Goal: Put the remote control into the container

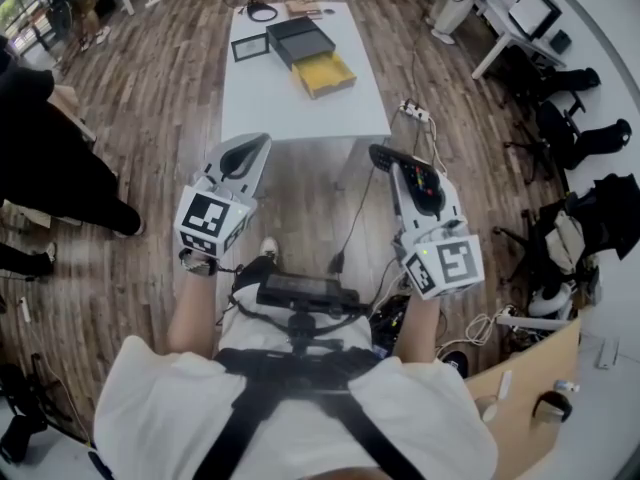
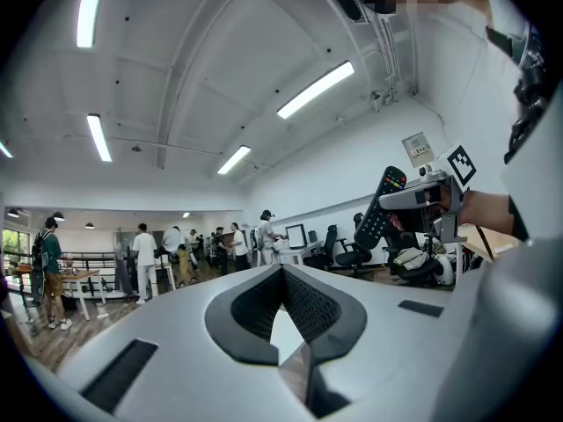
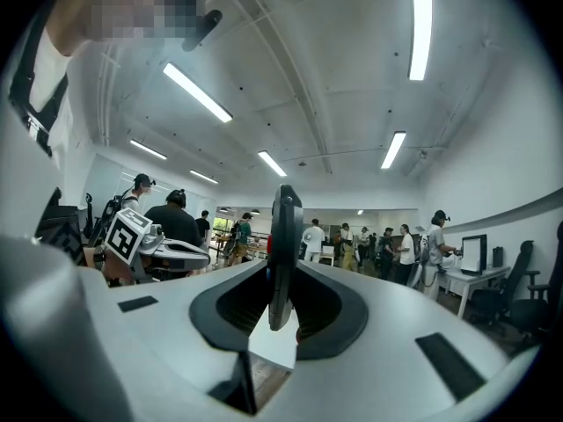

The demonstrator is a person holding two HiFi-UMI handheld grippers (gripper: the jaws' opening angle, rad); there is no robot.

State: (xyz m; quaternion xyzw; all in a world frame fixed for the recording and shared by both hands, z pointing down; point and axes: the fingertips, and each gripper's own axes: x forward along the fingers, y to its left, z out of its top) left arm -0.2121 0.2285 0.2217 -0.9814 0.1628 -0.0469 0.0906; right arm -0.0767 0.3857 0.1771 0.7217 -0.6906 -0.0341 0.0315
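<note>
**Remote held in right gripper, short of the table**

Open workroom with a wood plank floor and strip lights overhead. People stand about in the background of both gripper views. In the head view, a white table is at 12 o'clock from the wearer. Office chairs are at 2 o'clock. A person in black is at the 9 o'clock edge.

On the table:
- A dark container sits toward the far half, with a yellow tray touching its near end.
- A dark frame lies just beside the container at its 9 o'clock.
- A cable coil lies at the far edge.
- A power strip is off the table's near right corner.

Right gripper:
- It is at 1 o'clock, near the table's near edge but over the floor.
- The jaws are narrow and clamped on the remote control, whose button face points up.
- In the right gripper view the remote stands edge-on between the pads.
- In the left gripper view the remote shows at 2 o'clock, tilted.

Left gripper:
- It is at 11 o'clock, level with the right gripper and well apart from it.
- The jaw tips meet with nothing between them.

The remote is well apart from the container.
</note>
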